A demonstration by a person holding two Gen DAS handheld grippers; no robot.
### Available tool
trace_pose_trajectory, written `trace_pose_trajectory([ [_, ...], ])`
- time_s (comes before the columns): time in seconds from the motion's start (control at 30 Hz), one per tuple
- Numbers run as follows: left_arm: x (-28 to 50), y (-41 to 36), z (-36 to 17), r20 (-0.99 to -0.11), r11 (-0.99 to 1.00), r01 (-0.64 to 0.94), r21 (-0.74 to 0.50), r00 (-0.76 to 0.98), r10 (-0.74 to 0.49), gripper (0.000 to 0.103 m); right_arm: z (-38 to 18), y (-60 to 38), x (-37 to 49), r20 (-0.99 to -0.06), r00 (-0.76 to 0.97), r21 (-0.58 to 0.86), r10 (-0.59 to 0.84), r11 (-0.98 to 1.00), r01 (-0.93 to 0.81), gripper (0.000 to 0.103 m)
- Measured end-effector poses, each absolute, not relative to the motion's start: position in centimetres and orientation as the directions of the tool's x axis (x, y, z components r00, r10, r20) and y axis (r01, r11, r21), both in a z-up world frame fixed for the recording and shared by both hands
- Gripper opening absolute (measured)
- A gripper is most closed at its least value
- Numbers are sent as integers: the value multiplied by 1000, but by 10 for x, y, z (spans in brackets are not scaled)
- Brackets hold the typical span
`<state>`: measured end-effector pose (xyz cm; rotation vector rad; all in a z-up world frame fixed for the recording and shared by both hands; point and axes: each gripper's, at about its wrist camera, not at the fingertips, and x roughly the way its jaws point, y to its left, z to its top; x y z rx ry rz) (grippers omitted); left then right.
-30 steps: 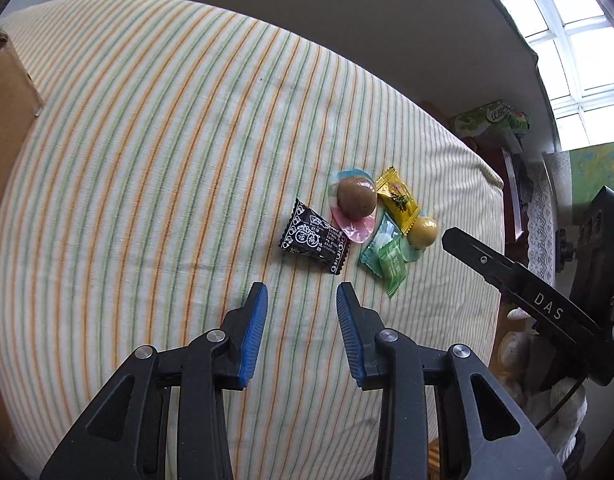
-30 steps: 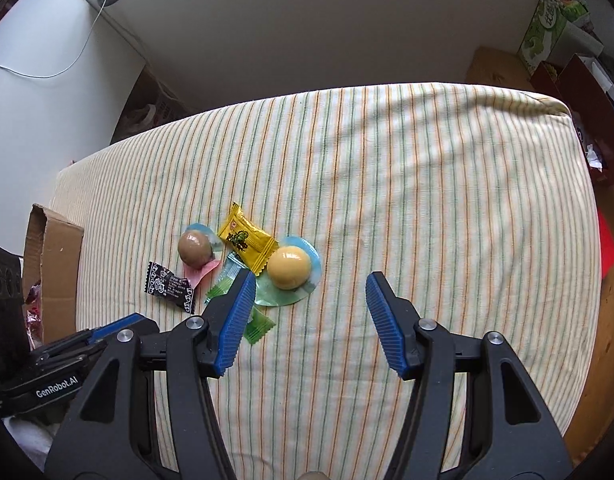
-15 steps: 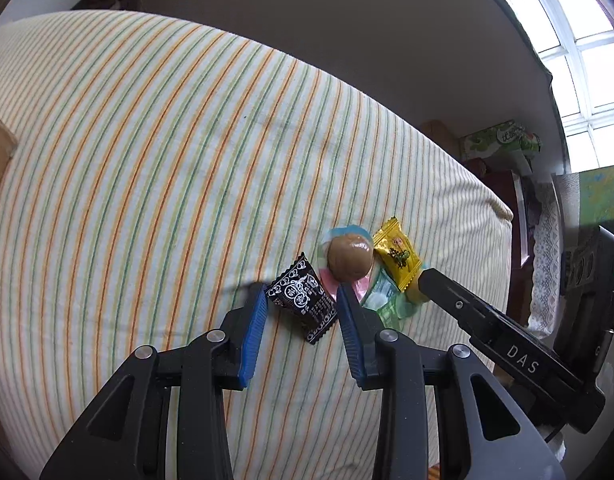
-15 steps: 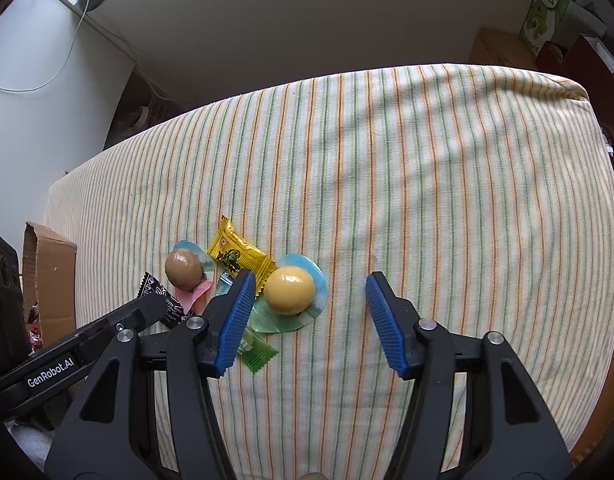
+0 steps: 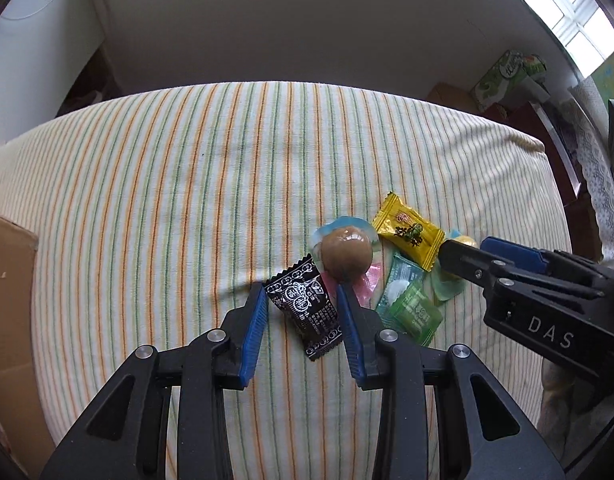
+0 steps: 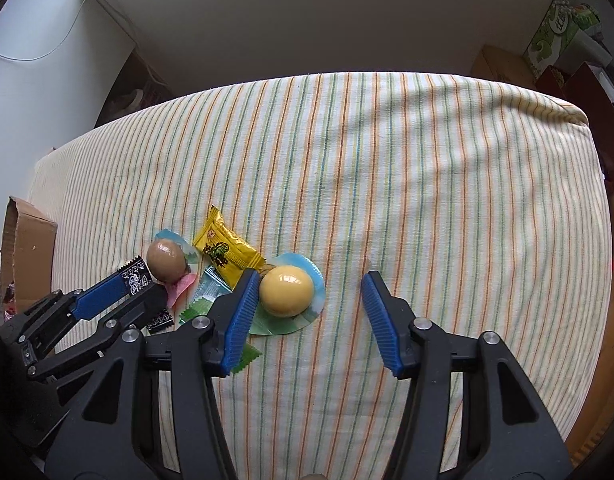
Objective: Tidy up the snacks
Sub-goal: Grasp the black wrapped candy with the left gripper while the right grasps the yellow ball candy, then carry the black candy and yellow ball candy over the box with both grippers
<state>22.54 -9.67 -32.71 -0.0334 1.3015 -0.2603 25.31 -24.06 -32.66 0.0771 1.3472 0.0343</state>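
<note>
A small pile of snacks lies on the striped cloth. My left gripper (image 5: pixel 301 294) is open, its jaws either side of a black sachet (image 5: pixel 305 312), which also shows in the right wrist view (image 6: pixel 137 278). A brown jelly ball (image 5: pixel 346 255) sits just past the right jaw. A yellow sachet (image 5: pixel 409 230) and a green sachet (image 5: pixel 411 306) lie to the right. My right gripper (image 6: pixel 309 280) is open around a yellow jelly ball (image 6: pixel 286 290); its left jaw is next to the ball, its right jaw well apart from it.
A cardboard box (image 5: pixel 7 292) stands at the left edge of the cloth; it also shows in the right wrist view (image 6: pixel 25 256). A green tissue box (image 6: pixel 559 32) and dark furniture stand beyond the far right corner. The cloth's far edge drops off to the floor.
Both grippers moved forward onto the pile. The left jaws now straddle the black sachet. The right jaws now flank the yellow jelly ball.
</note>
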Motion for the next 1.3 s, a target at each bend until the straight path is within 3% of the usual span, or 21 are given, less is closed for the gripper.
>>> trace_pose_trajectory([
  [0.17, 227, -91, -327, -946, 963, 203, -176, 236, -223, 29, -327, -246, 252, -972, 220, 88, 83, 996, 15, 39],
  [0.63, 223, -102, -327, -944, 964, 242, -108, 280, -176, 28, -329, -235, 254, -971, 234, 40, 47, 999, -33, 39],
  [0.67, 223, -101, -328, -942, 964, 240, -115, 282, -183, 26, -329, -235, 253, -971, 234, 36, 43, 999, -36, 35],
  [0.97, 224, -62, -327, -921, 956, 128, -263, 260, -288, 23, -327, -239, 248, -968, 244, 53, 63, 997, -49, 34],
  [1.3, 220, -55, -314, -910, 948, 117, -297, 265, -318, 23, -306, -256, 227, -952, 282, 110, 115, 993, -35, 34],
])
